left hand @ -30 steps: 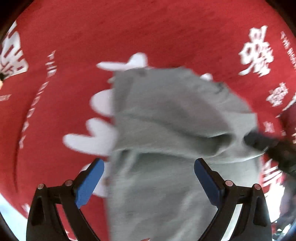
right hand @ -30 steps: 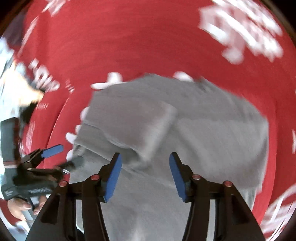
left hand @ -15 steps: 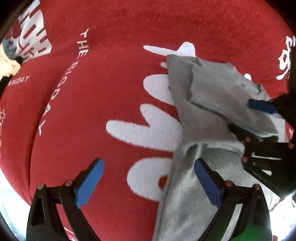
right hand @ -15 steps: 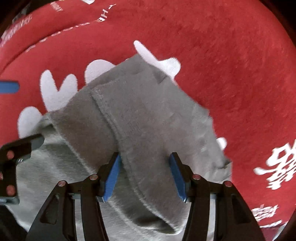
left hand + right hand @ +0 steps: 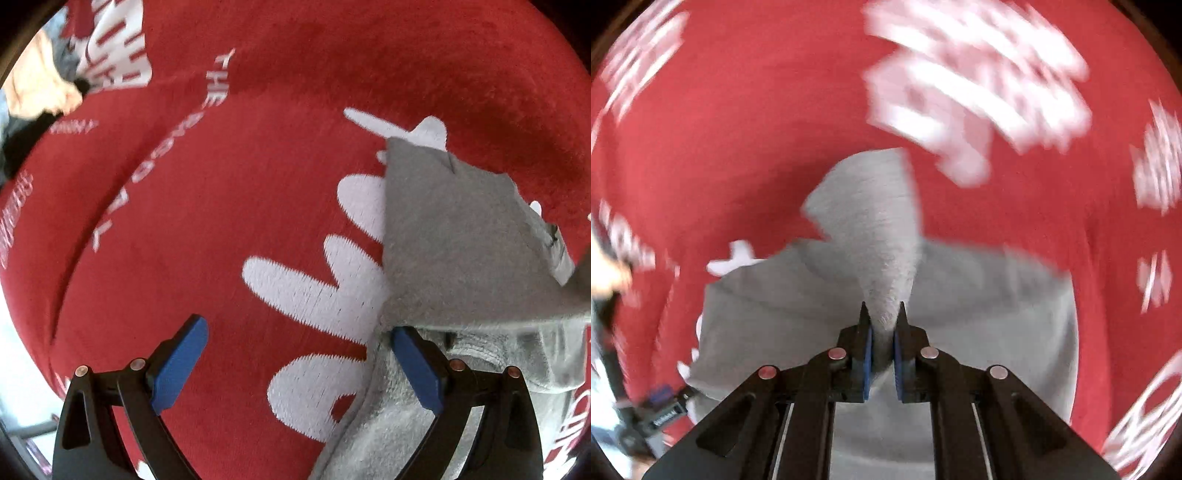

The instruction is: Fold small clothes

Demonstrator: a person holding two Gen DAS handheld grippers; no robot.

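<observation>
From my left wrist camera I see the left gripper (image 5: pixel 297 363) with its two blue pads (image 5: pixel 180 363) standing wide apart and nothing between them; its right pad sits just beside the edge of the small grey fleece garment (image 5: pixel 454 236), which lies at the right of the view on the red plush cloth with white lettering (image 5: pixel 229 155). This view alone shows the garment's small white label (image 5: pixel 559 254) and the sharp white print under its left edge.

My right wrist camera, badly blurred, shows what the left cannot: the right gripper (image 5: pixel 882 343) has just been closing and now pinches a lifted fold of the same grey garment (image 5: pixel 875 229), the fold rising from between the pads while the rest spreads flat below on the red cloth (image 5: pixel 738 147). At the near left corner part of the left gripper (image 5: pixel 661 410) is visible.

I count one garment, one cloth, two grippers.

Half a second ago the right pads stood open astride a flat grey flap; the left view then caught the right gripper at its right edge, and it is gone from there now.
</observation>
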